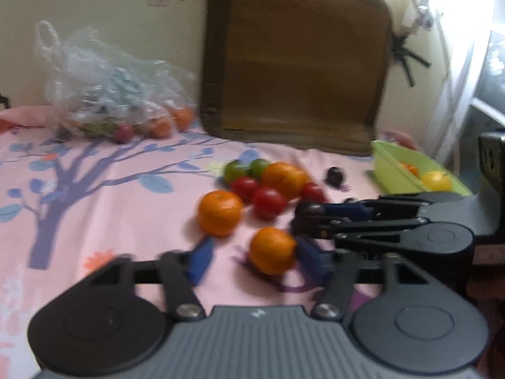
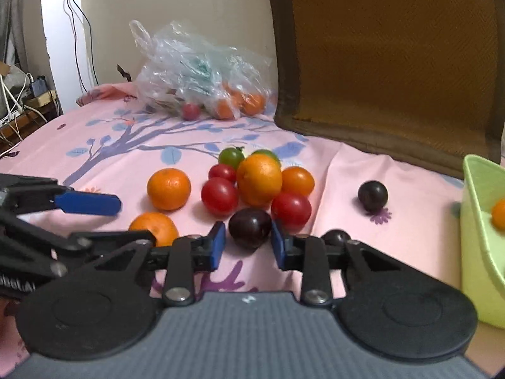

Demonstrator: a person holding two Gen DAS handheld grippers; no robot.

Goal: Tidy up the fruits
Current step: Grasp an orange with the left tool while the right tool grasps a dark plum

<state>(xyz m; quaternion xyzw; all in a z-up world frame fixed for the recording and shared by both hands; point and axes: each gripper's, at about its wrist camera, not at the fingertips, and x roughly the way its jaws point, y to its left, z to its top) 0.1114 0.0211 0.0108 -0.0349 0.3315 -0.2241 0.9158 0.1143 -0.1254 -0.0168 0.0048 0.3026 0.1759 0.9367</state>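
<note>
In the left wrist view my left gripper (image 1: 255,260) straddles a small orange (image 1: 273,251) lying on the pink cloth. Its right pad touches the orange and its left pad stands apart, so it is open. In the right wrist view my right gripper (image 2: 248,246) has its blue pads tight against a dark plum (image 2: 250,227) that rests on the cloth. Just beyond lies a pile of oranges (image 2: 258,178), red tomatoes (image 2: 219,195) and green tomatoes (image 2: 231,157). A light green tray (image 2: 473,221) at the right holds an orange (image 2: 500,214).
A second dark plum (image 2: 372,195) lies alone between the pile and the tray. A clear plastic bag (image 2: 195,72) with more fruit sits at the back. A brown mat (image 2: 394,47) leans on the wall. Cables hang past the cloth's left edge.
</note>
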